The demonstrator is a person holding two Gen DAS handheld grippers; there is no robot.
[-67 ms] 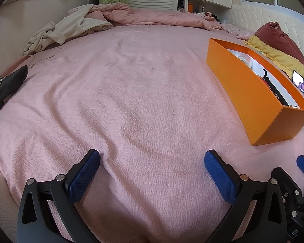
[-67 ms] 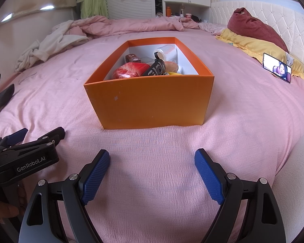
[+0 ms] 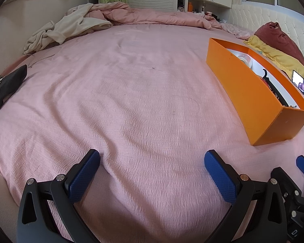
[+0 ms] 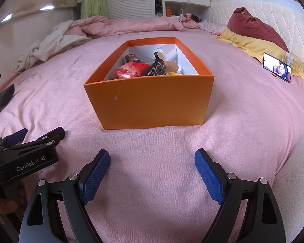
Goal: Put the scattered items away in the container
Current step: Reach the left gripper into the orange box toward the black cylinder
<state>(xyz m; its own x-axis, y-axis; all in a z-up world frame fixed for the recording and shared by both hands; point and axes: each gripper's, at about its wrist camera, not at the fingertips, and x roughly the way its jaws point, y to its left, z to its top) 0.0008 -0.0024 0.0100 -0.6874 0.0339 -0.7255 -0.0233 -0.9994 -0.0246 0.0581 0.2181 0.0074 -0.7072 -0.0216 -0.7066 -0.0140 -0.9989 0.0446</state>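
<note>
Two tongs released and empty over pink bed [image 3: 141,101], left gripper [image 3: 152,170], right gripper [image 4: 152,170], orange box [image 4: 150,101] ahead holding items.

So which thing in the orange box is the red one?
The crinkly red packet at the front left of the orange box. The tube beside it is black, the bun tan.

Orange box [image 4: 150,101] holds items, perhaps a bun; right claw [image 4: 152,174] gapes, empty.
</note>
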